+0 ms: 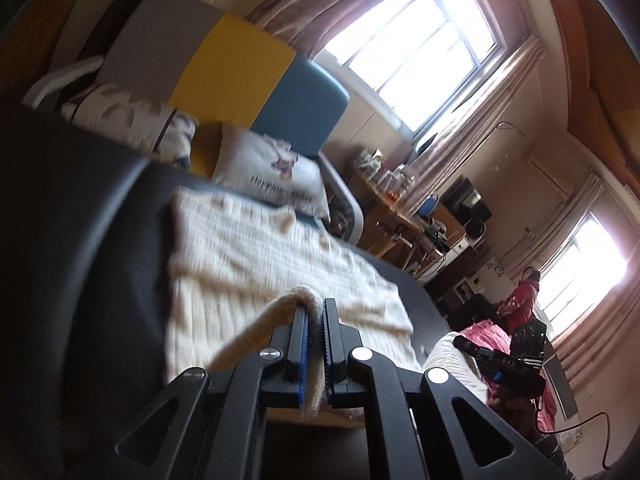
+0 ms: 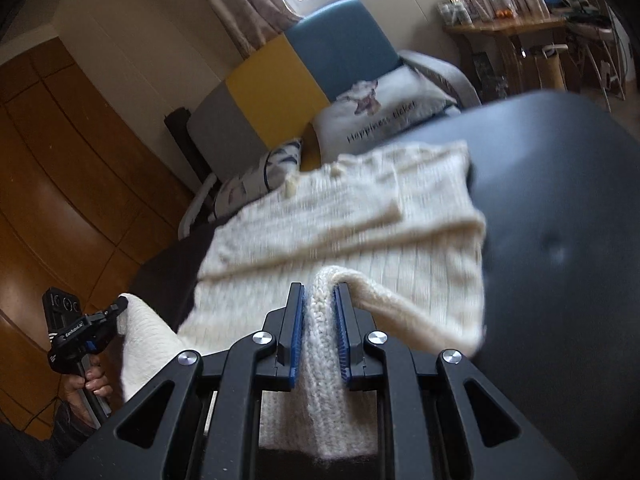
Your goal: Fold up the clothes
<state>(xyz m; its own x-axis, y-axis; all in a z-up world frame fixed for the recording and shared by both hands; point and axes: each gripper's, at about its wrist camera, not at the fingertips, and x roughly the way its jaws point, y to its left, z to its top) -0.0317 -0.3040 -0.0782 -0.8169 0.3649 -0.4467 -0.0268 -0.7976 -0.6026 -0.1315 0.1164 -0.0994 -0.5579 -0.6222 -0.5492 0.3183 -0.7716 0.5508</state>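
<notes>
Both tongs (image 1: pixel 315 312) (image 2: pixel 319 296) tight on sweater (image 2: pixel 360 216)

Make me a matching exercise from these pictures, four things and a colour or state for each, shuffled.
Things:
1. sweater
2. left hand-held gripper
3. middle headboard panel
4. printed pillow

Colour or state:
A. yellow
B. white, against the blue headboard panel
C. cream knit, spread on the dark bed
D. shut on a fold of knit

Pairs: 1-C, 2-D, 3-A, 4-B
</notes>
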